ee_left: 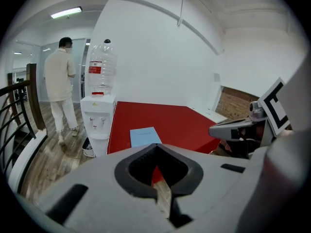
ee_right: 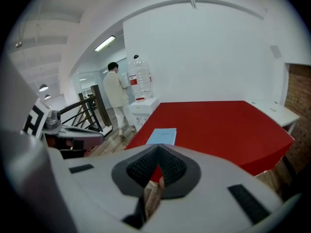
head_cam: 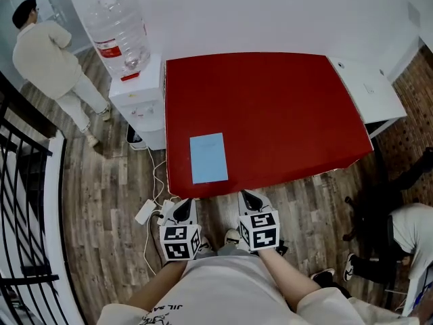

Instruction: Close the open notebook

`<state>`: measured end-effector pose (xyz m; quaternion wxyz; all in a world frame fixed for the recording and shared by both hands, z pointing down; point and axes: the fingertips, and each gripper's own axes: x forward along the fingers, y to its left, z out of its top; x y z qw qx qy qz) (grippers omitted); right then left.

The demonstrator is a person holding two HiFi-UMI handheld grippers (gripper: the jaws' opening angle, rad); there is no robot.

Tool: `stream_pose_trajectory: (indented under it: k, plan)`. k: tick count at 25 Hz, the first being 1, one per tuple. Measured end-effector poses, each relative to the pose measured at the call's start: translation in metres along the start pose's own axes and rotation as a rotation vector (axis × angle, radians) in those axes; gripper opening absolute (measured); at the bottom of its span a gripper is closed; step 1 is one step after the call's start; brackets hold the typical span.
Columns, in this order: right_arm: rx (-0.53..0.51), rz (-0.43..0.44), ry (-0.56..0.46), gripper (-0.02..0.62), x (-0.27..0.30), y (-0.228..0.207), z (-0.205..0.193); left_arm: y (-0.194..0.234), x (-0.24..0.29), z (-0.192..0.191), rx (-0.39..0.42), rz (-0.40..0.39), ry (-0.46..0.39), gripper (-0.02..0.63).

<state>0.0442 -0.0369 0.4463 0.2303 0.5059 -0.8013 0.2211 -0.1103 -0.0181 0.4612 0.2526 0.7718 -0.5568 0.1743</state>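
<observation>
table (head_cam: 270, 107): solid red on my feed
notebook (head_cam: 208, 158): plain pale blue
left gripper (head_cam: 183, 210): i read a grey shell, black jaws, a black-and-white square marker pattern
right gripper (head_cam: 252, 198): same grey, black and marker pattern
floor (head_cam: 108, 202): grey-brown wood planks
water dispenser (head_cam: 142, 103): white
bottle (head_cam: 118, 29): clear, red label
railing (head_cam: 27, 202): black bars
</observation>
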Motion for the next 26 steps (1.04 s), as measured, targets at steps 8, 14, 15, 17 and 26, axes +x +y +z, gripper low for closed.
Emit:
stream_pose_trajectory:
  k: [8,14,15,17,26]
  plan:
    - [0.024,0.005,0.011,0.005,0.001,0.015,-0.014,0.000,-0.002,0.003,0.008,-0.009,-0.002,0.005]
    - [0.015,0.010,0.006,0.005,0.001,0.019,-0.011,0.001,-0.004,0.002,0.007,-0.010,-0.001,0.005]
    - [0.015,0.010,0.006,0.005,0.000,0.019,-0.011,0.002,-0.005,0.003,0.006,-0.010,-0.002,0.005]
    - [0.012,0.009,0.007,0.005,-0.001,0.020,-0.012,0.001,-0.006,0.003,0.003,-0.008,-0.005,0.005]
    - [0.013,0.017,0.006,0.005,-0.003,0.024,-0.015,0.000,-0.010,0.002,0.002,-0.007,-0.007,0.005]
